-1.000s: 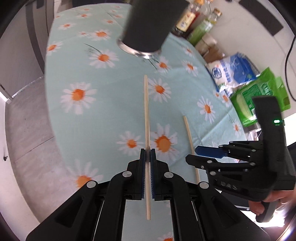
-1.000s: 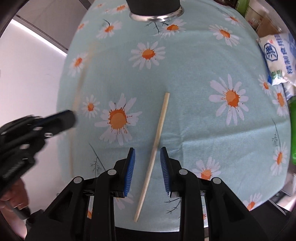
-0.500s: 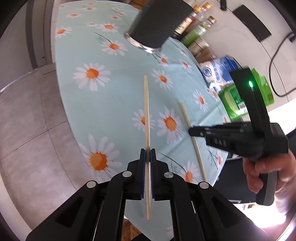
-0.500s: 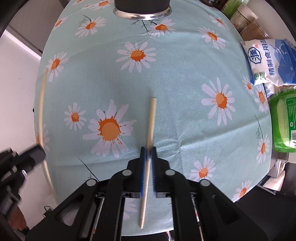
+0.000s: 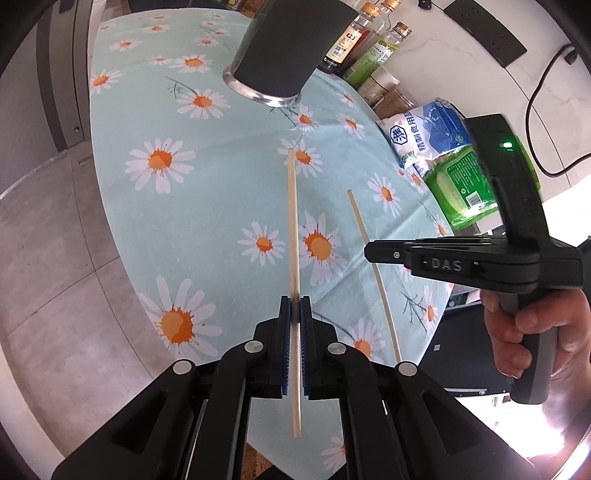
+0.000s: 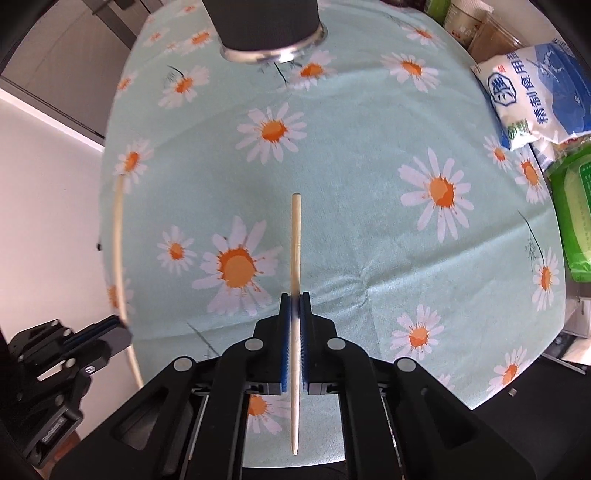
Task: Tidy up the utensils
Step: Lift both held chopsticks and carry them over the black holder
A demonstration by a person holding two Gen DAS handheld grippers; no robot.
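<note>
My left gripper (image 5: 294,303) is shut on a pale wooden chopstick (image 5: 292,225) and holds it above the daisy tablecloth (image 5: 221,206). My right gripper (image 6: 294,300) is shut on a second chopstick (image 6: 295,240), also lifted off the cloth. In the left wrist view the right gripper (image 5: 373,252) shows at the right with its chopstick (image 5: 364,232). In the right wrist view the left gripper (image 6: 118,328) shows at lower left with its chopstick (image 6: 117,236). A dark cylindrical utensil holder with a metal rim (image 5: 284,55) (image 6: 266,26) stands at the far side of the table.
Bottles (image 5: 354,40) stand behind the holder. A blue and white bag (image 5: 428,133) (image 6: 539,92) and a green packet (image 5: 465,184) (image 6: 572,221) lie along the right side of the table. The table's near edge (image 6: 332,461) is just below both grippers.
My right gripper closed on the chopstick that lay on the cloth and lifted it. My left gripper kept its chopstick and rose higher above the table.
</note>
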